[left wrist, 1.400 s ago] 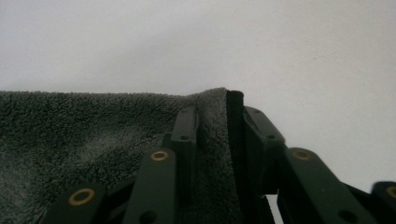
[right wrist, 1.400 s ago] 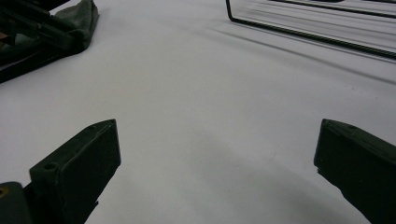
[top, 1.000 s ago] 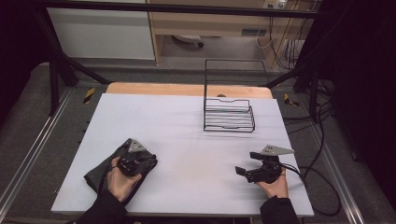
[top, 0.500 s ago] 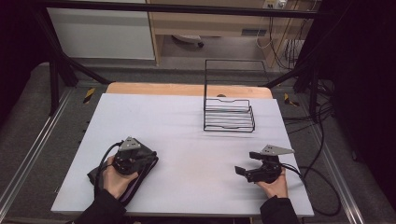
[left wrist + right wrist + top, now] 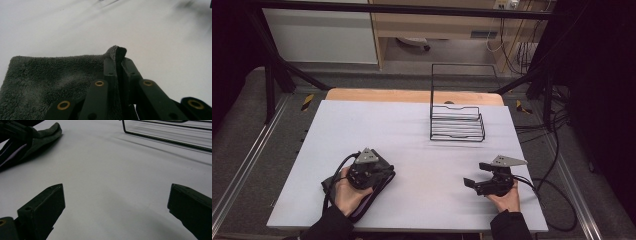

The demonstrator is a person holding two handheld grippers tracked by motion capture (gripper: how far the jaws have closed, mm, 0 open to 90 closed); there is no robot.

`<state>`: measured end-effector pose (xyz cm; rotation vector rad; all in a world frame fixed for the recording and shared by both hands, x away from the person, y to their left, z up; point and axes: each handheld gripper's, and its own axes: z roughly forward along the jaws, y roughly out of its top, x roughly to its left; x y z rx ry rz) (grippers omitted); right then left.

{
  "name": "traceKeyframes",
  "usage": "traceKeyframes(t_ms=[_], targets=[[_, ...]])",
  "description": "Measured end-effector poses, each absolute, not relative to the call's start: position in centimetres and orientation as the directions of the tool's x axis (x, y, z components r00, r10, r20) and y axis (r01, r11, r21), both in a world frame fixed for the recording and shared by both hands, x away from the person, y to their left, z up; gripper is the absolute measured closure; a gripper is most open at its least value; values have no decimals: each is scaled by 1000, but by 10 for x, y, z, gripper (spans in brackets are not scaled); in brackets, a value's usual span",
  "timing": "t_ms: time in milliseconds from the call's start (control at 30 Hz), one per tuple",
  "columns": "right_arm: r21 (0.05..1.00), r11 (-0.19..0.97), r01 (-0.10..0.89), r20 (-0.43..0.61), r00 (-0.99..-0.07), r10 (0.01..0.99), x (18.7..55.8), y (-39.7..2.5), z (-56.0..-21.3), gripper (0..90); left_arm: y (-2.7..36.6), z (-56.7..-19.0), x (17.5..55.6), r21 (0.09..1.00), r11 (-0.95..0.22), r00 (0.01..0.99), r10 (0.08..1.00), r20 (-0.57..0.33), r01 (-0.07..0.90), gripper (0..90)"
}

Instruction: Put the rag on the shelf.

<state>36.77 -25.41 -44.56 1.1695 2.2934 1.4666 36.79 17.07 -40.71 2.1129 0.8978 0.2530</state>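
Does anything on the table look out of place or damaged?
Nothing stands out. The left tool is shut on a corner of the dark towel, the right tool is open, and the wire rack stands upright.

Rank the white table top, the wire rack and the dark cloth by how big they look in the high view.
1. White table top, by far the largest.
2. Wire rack, with its tall back frame.
3. Dark cloth, smallest as seen, though the left gripper and hand cover part of it, so its full size is unsure.
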Motion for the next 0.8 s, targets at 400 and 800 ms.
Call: traceKeyframes(t_ms=[400, 800], targets=[[829, 211, 518, 246, -676, 695, 368, -254, -446, 21, 129, -400, 376, 748, -429, 744, 656, -128, 506, 830], [829, 213, 517, 244, -678, 694, 367, -253, -446, 23, 84, -402, 390, 728, -447, 756, 637, -148, 520, 826]])
